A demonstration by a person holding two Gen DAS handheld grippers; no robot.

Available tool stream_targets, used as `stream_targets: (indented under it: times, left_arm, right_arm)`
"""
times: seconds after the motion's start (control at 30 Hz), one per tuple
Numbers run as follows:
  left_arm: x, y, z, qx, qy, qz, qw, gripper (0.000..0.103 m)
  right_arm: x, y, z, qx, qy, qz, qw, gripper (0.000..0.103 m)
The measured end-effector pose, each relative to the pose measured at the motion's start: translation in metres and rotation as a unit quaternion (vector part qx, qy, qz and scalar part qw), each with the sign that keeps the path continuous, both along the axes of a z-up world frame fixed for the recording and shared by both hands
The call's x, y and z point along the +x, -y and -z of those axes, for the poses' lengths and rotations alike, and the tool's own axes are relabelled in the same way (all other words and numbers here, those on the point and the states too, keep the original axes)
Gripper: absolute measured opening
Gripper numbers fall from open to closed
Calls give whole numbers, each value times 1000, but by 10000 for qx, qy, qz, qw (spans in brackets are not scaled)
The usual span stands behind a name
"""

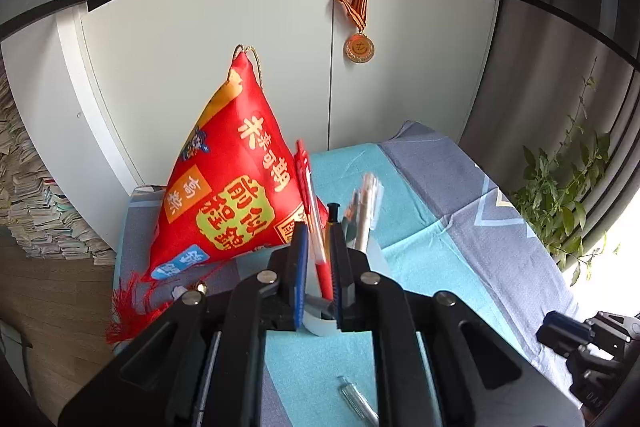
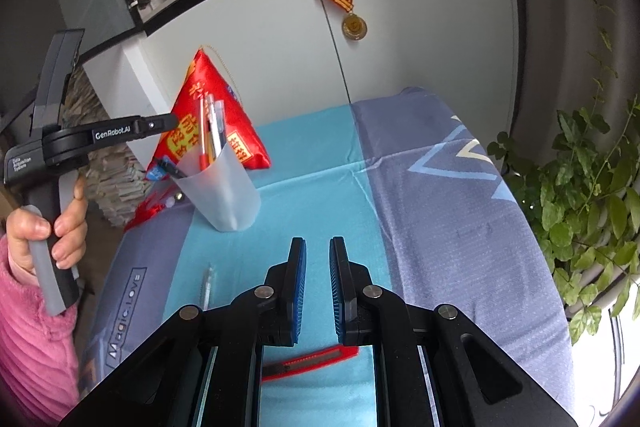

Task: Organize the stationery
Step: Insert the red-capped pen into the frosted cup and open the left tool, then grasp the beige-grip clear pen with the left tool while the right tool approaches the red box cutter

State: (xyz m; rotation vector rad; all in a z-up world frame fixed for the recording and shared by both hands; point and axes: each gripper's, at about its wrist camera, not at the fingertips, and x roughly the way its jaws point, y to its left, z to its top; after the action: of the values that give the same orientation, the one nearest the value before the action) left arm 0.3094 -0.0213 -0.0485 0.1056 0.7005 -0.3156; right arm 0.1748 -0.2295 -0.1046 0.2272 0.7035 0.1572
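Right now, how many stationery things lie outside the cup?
2: a clear pen left of the right tool, a red utility knife beneath it. More may be hidden.

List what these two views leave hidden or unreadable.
- Right wrist view: the left end of the red utility knife is covered by the right gripper frame.
- Left wrist view: most of the cup sits behind the left gripper.
- Left wrist view: the lower end of the clear pen is hidden by the gripper arm.
- Both views: the engraving on the medal is too small to read.

Translucent white cup (image 2: pixel 226 187), red pen (image 1: pixel 316 227), red utility knife (image 2: pixel 308 361), teal-and-grey cloth (image 2: pixel 320 155)
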Motion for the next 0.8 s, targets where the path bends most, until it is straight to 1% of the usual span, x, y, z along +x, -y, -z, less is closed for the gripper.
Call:
stream_targets:
  times: [0.07,0.1,0.13,0.17,0.2,0.23,0.27,0.37,0.43,0.5,0.57,0.67,0.8]
  left_arm:
    - [-4,-4,0,-74,-33,-72,9999,10]
    - [-7,-7,0,-136,-37,-121,9998,12]
    - [-10,-11,-1,-204,-36,-166,9996,17]
    - [-15,-17,-2,-285,-28,-234,9993,22]
    - [-19,-21,-2,-329,-20,-293,9990,31]
    - [-25,-27,-3,-379,2,-379,9986,35]
    - [-31,-31,-2,-411,17,-421,9983,35]
    - [-48,-41,3,-483,-90,-449,9978,35]
    - [-57,-44,10,-526,-236,-405,9975,35]
    - [-63,-44,21,-535,-439,-364,9969,36]
    - [-68,-40,35,-458,-702,-298,9960,36]
    - [-70,-31,59,-310,-1054,-238,9937,36]
    - [-68,-19,83,-317,-1487,-182,9882,36]
  right_arm:
    - [2,-8,5,-183,-159,-273,9993,12]
    - [2,-12,9,-282,-256,-416,9984,16]
    - [2,-16,13,-373,-343,-538,9973,19]
    - [2,-20,18,-458,-425,-645,9960,29]
    - [1,-22,22,-546,-491,-739,9946,37]
    - [0,-24,25,-628,-523,-799,9934,40]
    - [-1,-25,29,-708,-549,-849,9924,43]
    - [-3,-23,36,-838,-663,-914,9901,44]
    - [-5,-19,39,-806,-710,-897,9902,44]
    - [-6,-15,41,-761,-742,-877,9905,44]
    - [-6,-14,43,-758,-766,-928,9898,44]
    - [-8,-17,45,-870,-832,-1096,9867,44]
    - [-14,-23,48,-1024,-902,-1234,9829,44]
